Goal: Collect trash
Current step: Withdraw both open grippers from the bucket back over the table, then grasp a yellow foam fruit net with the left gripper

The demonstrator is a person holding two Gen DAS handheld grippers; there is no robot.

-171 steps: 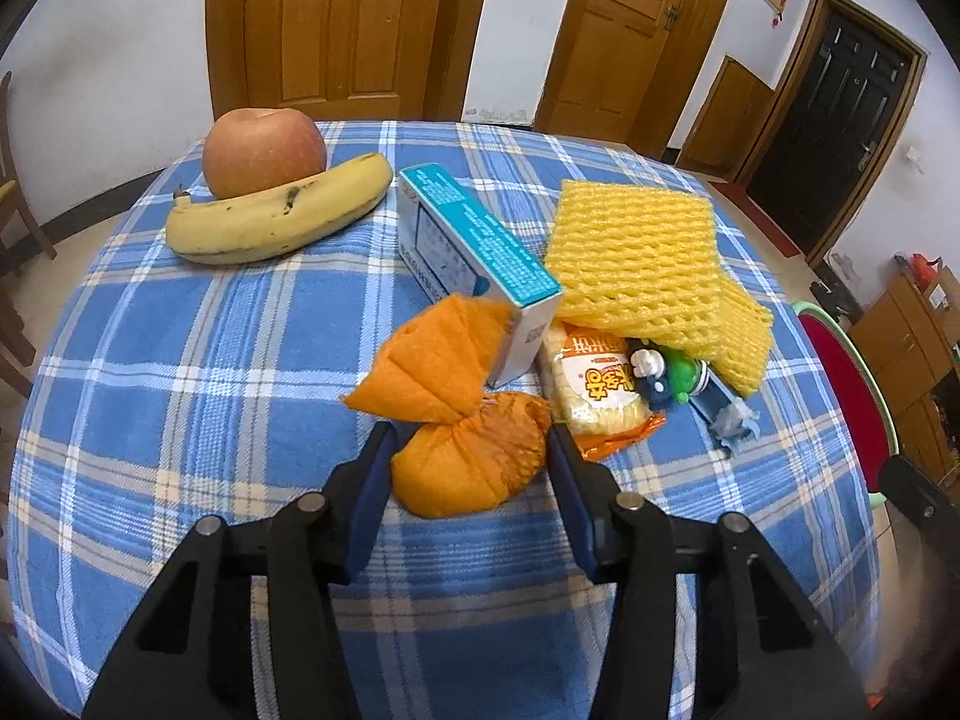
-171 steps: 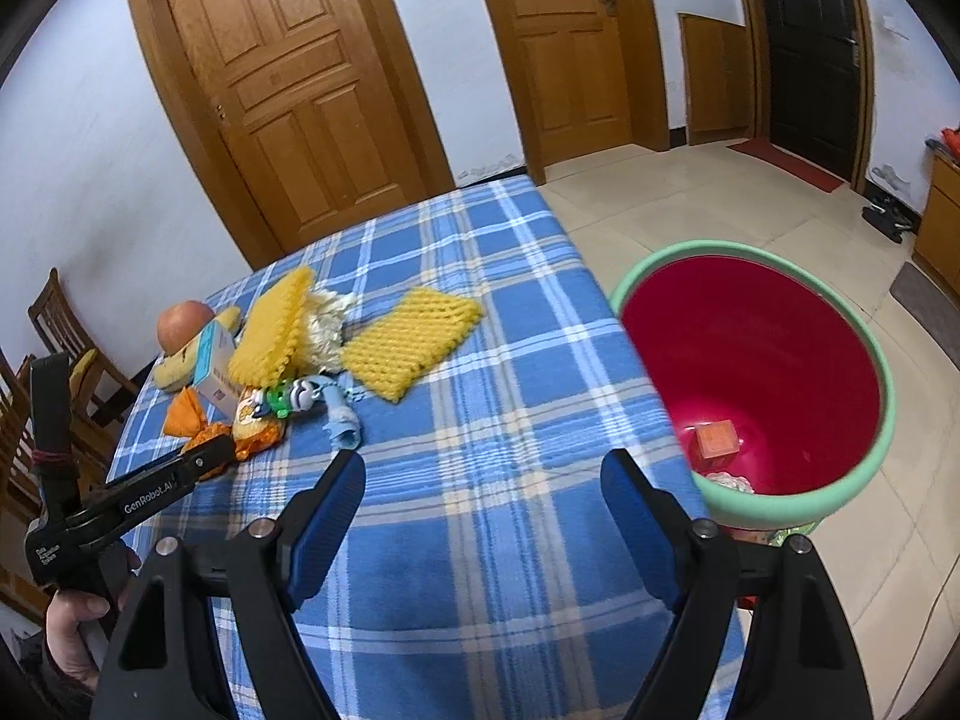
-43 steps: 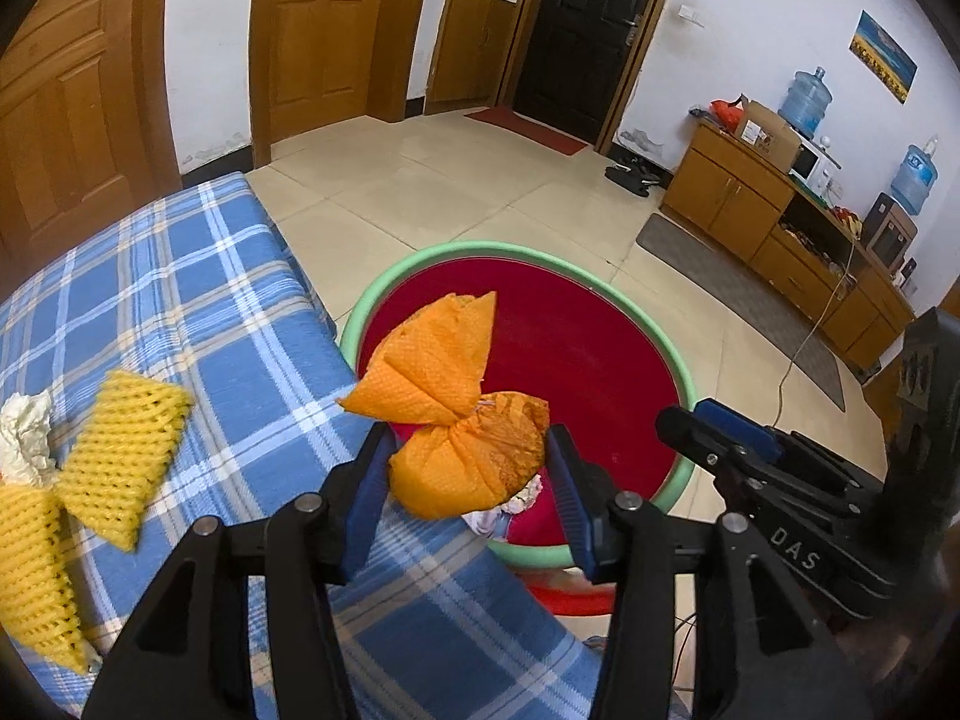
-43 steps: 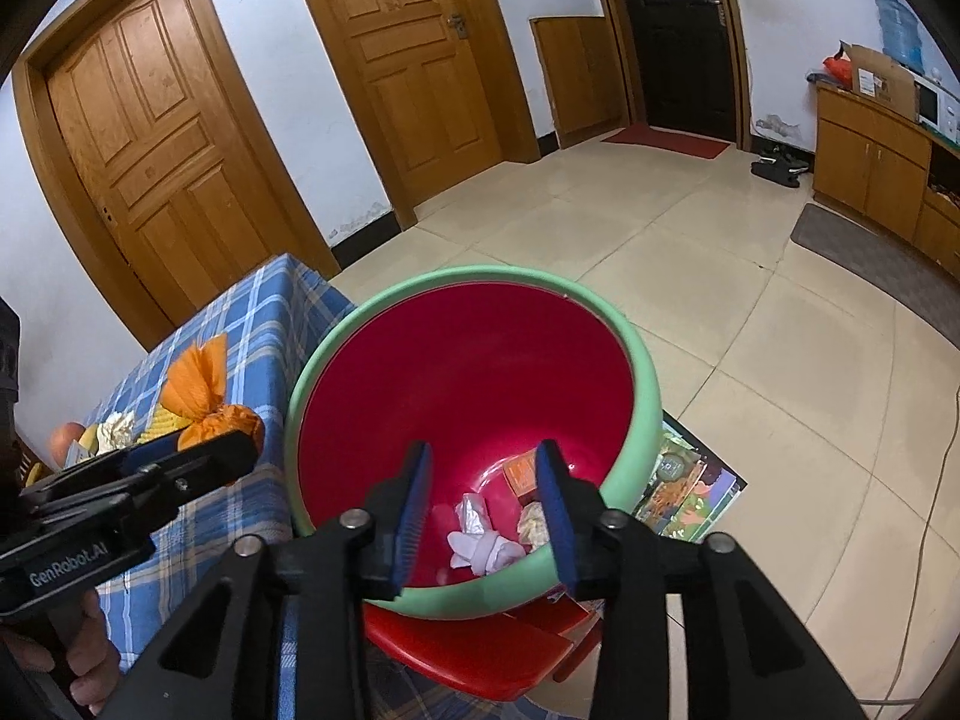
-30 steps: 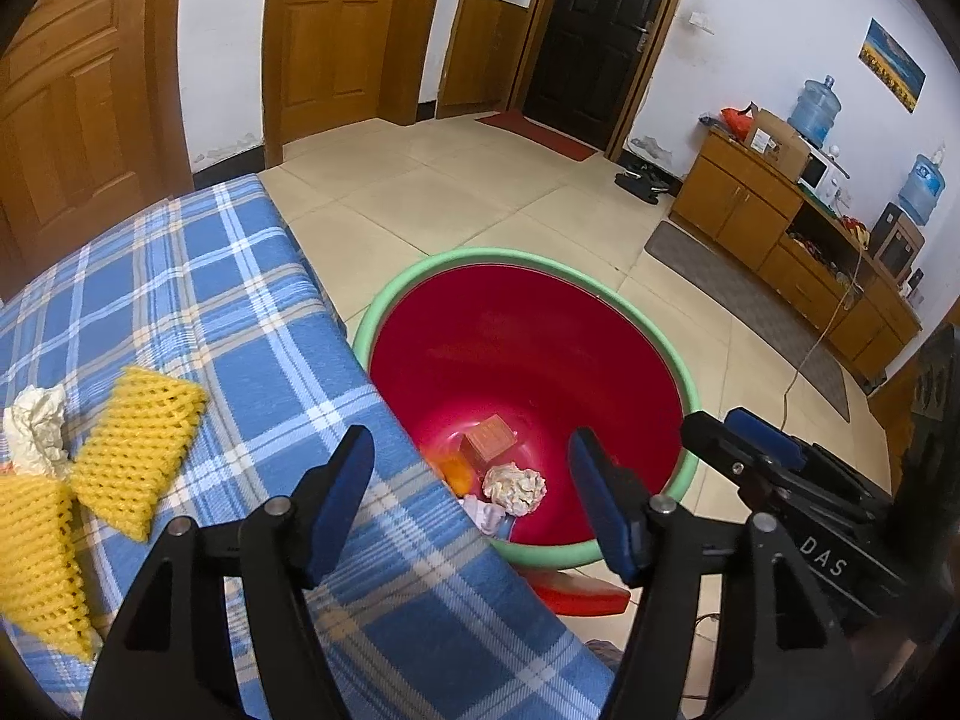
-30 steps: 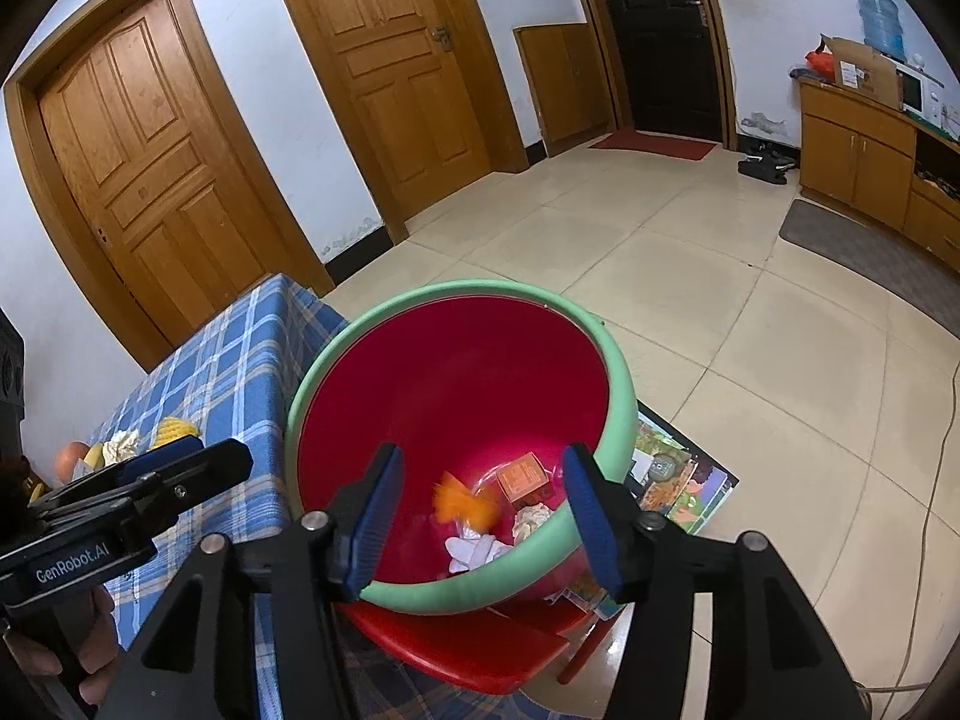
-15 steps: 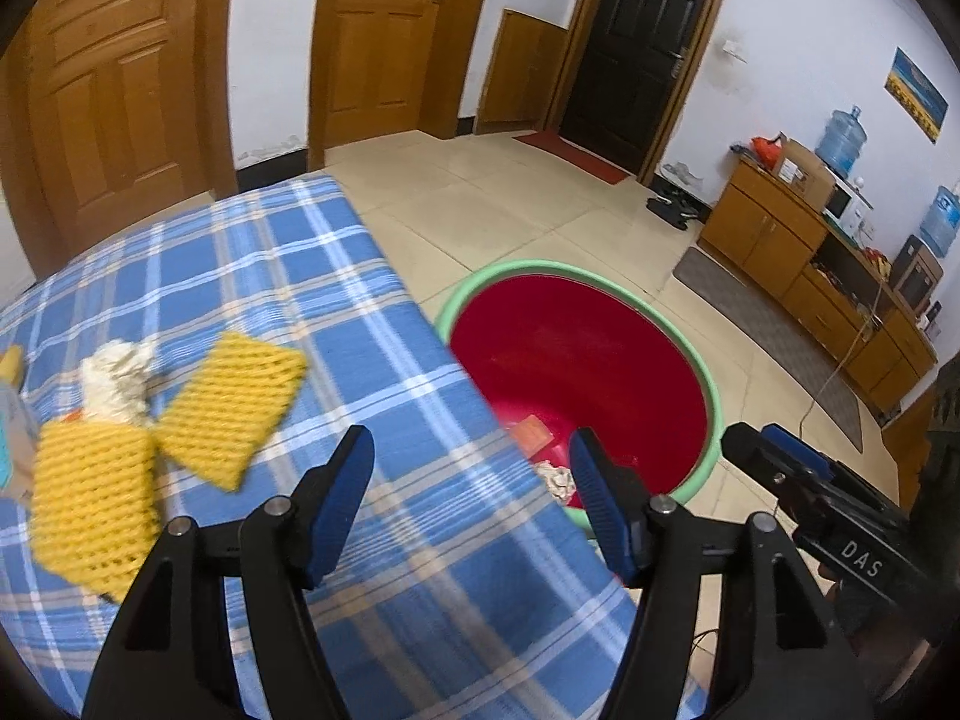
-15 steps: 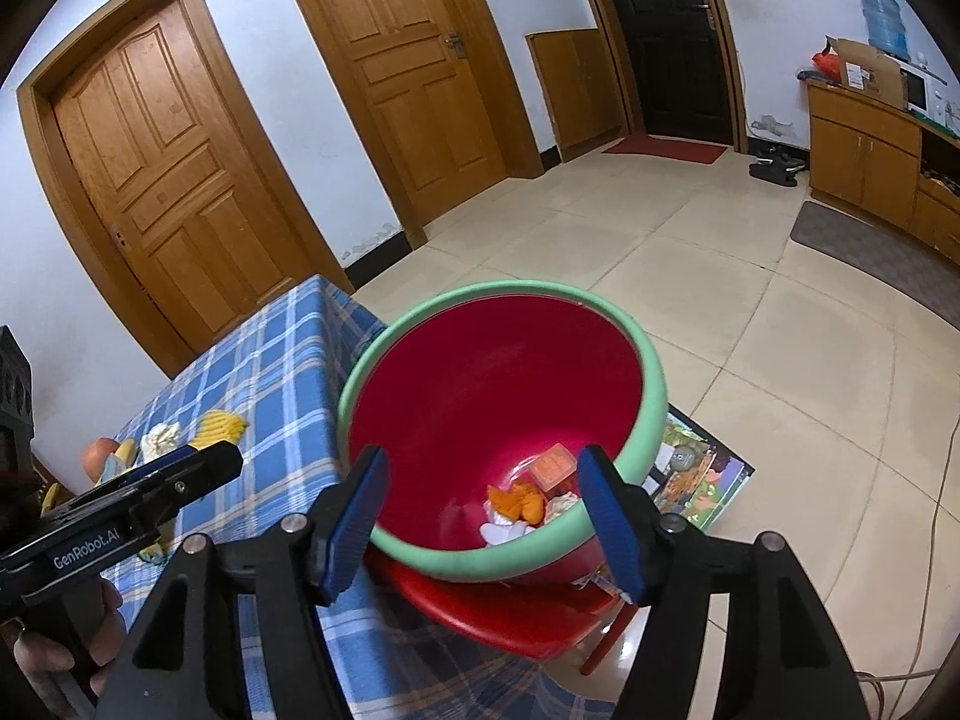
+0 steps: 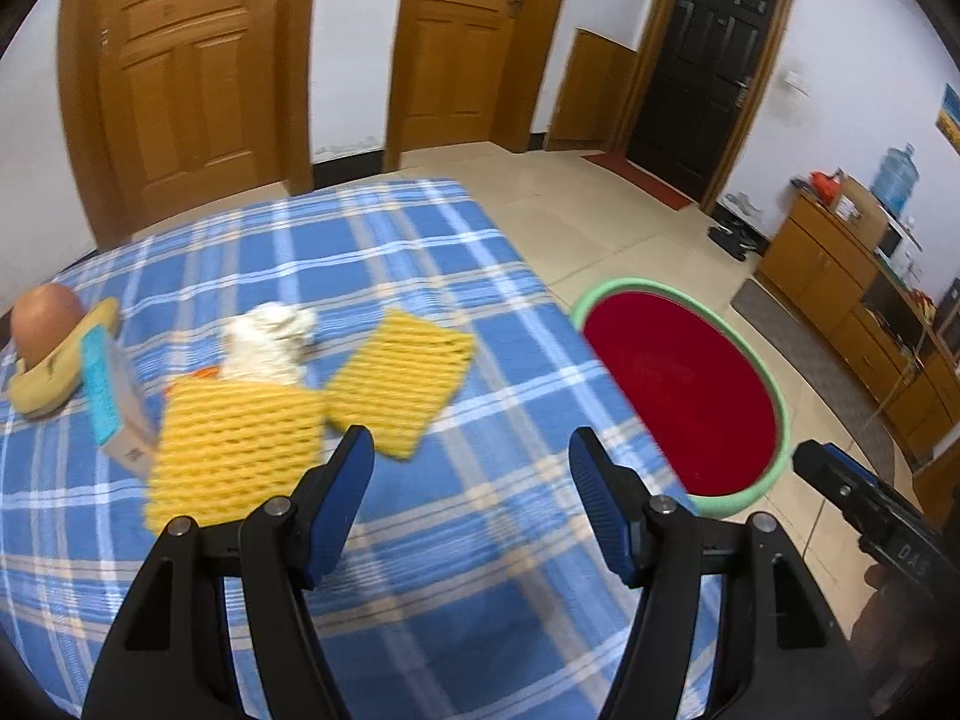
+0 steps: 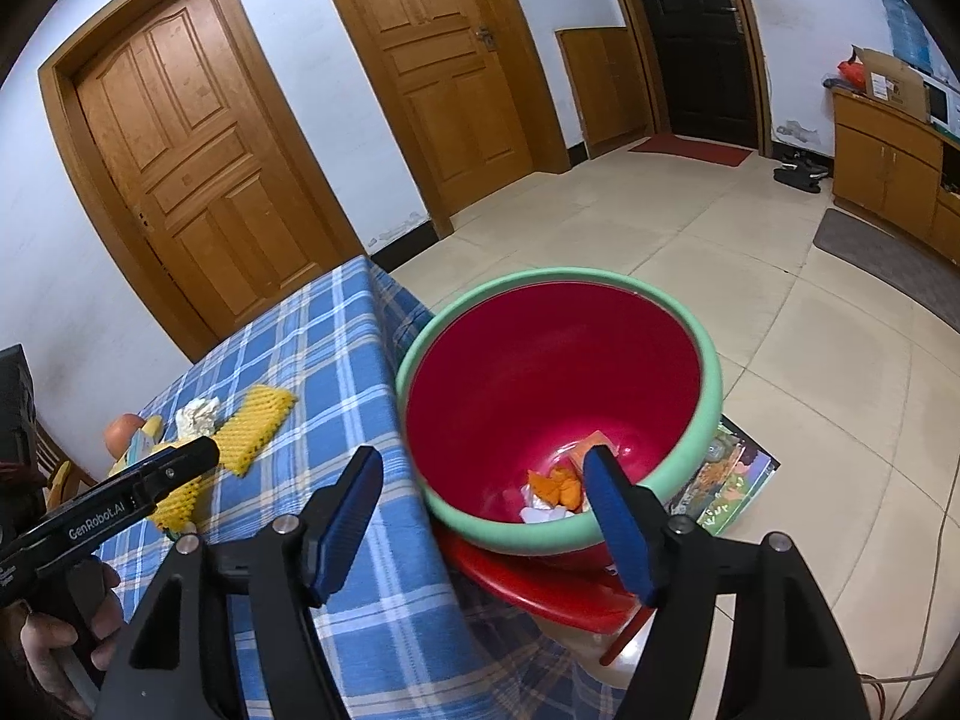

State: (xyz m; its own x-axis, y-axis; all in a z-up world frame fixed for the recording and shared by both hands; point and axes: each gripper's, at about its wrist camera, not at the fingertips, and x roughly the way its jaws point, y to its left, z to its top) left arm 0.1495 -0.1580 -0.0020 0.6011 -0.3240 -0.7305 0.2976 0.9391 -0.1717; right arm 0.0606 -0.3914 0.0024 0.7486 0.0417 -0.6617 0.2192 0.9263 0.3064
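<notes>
Left gripper (image 9: 471, 468) empty, swung back over table, orange peel (image 10: 555, 486) apparently in basin (image 10: 708, 384), right gripper (image 10: 483, 501) just widened, empty

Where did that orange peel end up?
The orange peel lies at the bottom of the red basin, beside white crumpled paper, seen in the right wrist view.

The room has white plastered walls (image 10: 288, 18) and a floor of large glossy beige tiles (image 10: 798, 324). Two panelled doors of brown wood (image 10: 198, 162) stand in one wall, and a dark, almost black door (image 9: 702, 72) in the next wall, with a red doormat (image 10: 690, 150) before it. Along the right side stands a low cabinet of brown wood (image 9: 840, 276). A grey rug (image 10: 888, 264) lies on the floor near it.
</notes>
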